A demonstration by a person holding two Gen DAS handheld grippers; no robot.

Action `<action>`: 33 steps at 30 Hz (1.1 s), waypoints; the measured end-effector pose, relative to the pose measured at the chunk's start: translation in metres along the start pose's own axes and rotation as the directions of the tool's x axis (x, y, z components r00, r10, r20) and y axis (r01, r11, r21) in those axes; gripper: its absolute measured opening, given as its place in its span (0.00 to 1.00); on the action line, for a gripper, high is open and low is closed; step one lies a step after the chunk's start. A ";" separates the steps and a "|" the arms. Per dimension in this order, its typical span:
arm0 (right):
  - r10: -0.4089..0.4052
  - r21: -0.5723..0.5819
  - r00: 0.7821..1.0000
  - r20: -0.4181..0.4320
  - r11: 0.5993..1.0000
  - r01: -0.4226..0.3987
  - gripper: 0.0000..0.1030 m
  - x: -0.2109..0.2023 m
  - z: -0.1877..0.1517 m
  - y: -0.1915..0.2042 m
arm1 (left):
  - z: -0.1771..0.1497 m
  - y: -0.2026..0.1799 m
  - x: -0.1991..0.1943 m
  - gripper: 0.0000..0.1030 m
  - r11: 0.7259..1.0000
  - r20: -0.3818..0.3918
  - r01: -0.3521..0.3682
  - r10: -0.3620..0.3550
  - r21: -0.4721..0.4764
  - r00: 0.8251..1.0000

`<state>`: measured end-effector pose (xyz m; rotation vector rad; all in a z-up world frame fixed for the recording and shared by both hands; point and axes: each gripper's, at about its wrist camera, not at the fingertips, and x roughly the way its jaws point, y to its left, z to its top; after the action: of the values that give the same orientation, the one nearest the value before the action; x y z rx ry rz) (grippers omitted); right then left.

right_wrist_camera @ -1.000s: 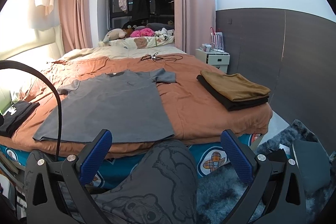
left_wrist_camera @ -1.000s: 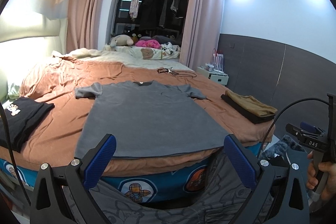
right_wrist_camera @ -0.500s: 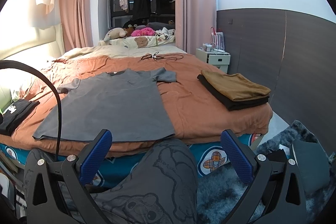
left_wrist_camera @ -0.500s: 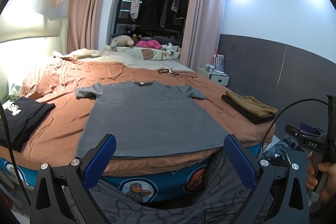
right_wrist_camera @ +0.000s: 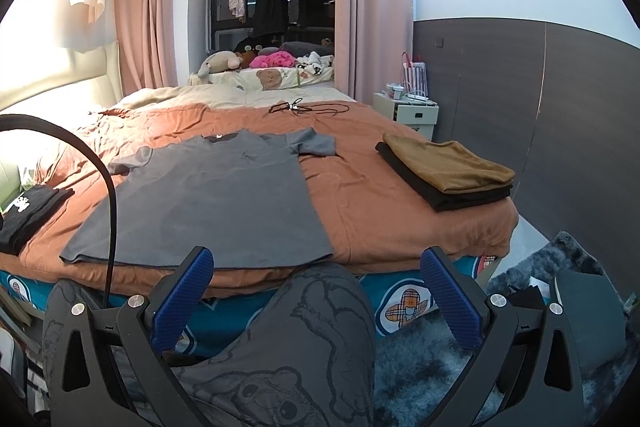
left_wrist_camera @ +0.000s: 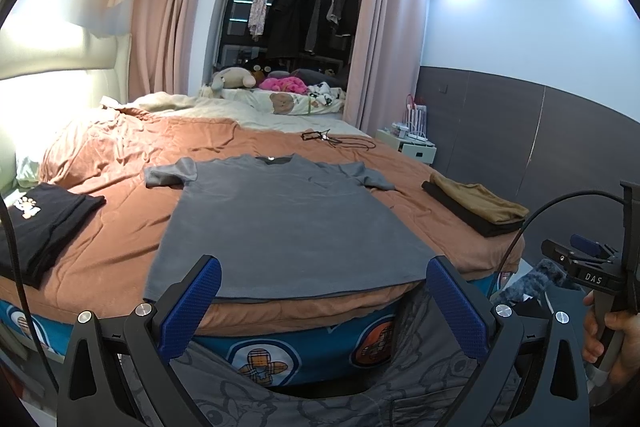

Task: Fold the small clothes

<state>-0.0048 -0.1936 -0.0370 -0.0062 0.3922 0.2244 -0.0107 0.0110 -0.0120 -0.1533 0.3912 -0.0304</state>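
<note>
A grey T-shirt (left_wrist_camera: 280,215) lies flat, face up, on the brown bedspread (left_wrist_camera: 108,255), collar away from me and hem at the near bed edge; it also shows in the right wrist view (right_wrist_camera: 208,199). My left gripper (left_wrist_camera: 320,291) is open and empty, held in front of the hem, clear of the cloth. My right gripper (right_wrist_camera: 316,287) is open and empty, held below the bed edge, right of the shirt's hem corner. The right gripper's body and the hand holding it also show in the left wrist view (left_wrist_camera: 592,275).
A folded tan and black stack (right_wrist_camera: 448,171) sits at the bed's right edge. A folded black garment (left_wrist_camera: 44,223) lies at the left. Cables (right_wrist_camera: 304,109) lie beyond the shirt. My knee in grey printed trousers (right_wrist_camera: 316,339) is below the bed edge. A nightstand (right_wrist_camera: 412,111) stands at right.
</note>
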 end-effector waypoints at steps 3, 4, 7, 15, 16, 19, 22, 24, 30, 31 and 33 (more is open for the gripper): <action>0.004 0.000 1.000 -0.003 1.000 -0.004 1.00 0.002 0.000 0.000 | -0.001 0.000 0.000 1.00 1.000 -0.001 0.001 -0.001 -0.003 1.000; 0.012 0.003 1.000 -0.010 1.000 -0.012 1.00 0.002 0.000 0.000 | 0.000 0.002 0.001 1.00 1.000 -0.004 0.005 -0.005 -0.007 1.000; 0.024 0.003 1.000 -0.020 1.000 -0.023 1.00 0.007 0.003 0.002 | 0.000 0.005 0.004 1.00 1.000 -0.009 0.003 -0.003 -0.017 1.000; 0.036 -0.001 0.999 -0.025 0.999 -0.036 1.00 0.024 0.013 0.006 | 0.009 0.015 0.012 1.00 1.000 0.000 -0.019 0.019 -0.012 1.000; 0.036 -0.002 0.999 -0.024 0.999 -0.036 1.00 0.027 0.015 0.007 | 0.010 0.017 0.013 1.00 1.000 0.000 -0.021 0.021 -0.015 1.000; 0.042 -0.017 0.999 -0.013 0.999 -0.042 1.00 0.035 0.023 0.010 | 0.015 0.027 0.022 1.00 0.999 -0.009 -0.037 0.037 -0.039 0.999; 0.054 -0.046 0.999 -0.004 0.997 -0.054 1.00 0.044 0.032 0.014 | 0.018 0.034 0.030 1.00 0.997 -0.020 -0.060 0.059 -0.057 0.998; 0.057 -0.058 0.998 0.004 0.997 -0.056 1.00 0.053 0.039 0.018 | 0.021 0.041 0.038 1.00 0.994 -0.033 -0.080 0.078 -0.068 0.996; 0.111 -0.064 0.994 -0.004 0.992 -0.111 1.00 0.093 0.058 0.028 | 0.031 0.064 0.061 1.00 0.986 -0.061 -0.127 0.121 -0.105 0.991; 0.121 -0.067 0.993 -0.009 0.990 -0.122 1.00 0.101 0.061 0.030 | 0.033 0.068 0.065 1.00 0.985 -0.064 -0.131 0.124 -0.110 0.990; 0.135 -0.079 0.991 -0.017 0.988 -0.136 1.00 0.117 0.068 0.035 | 0.037 0.078 0.073 1.00 0.983 -0.069 -0.139 0.131 -0.123 0.989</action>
<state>0.1187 -0.1312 -0.0168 -0.0593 0.3951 0.3742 0.0708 0.0891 -0.0178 -0.2524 0.4639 0.1240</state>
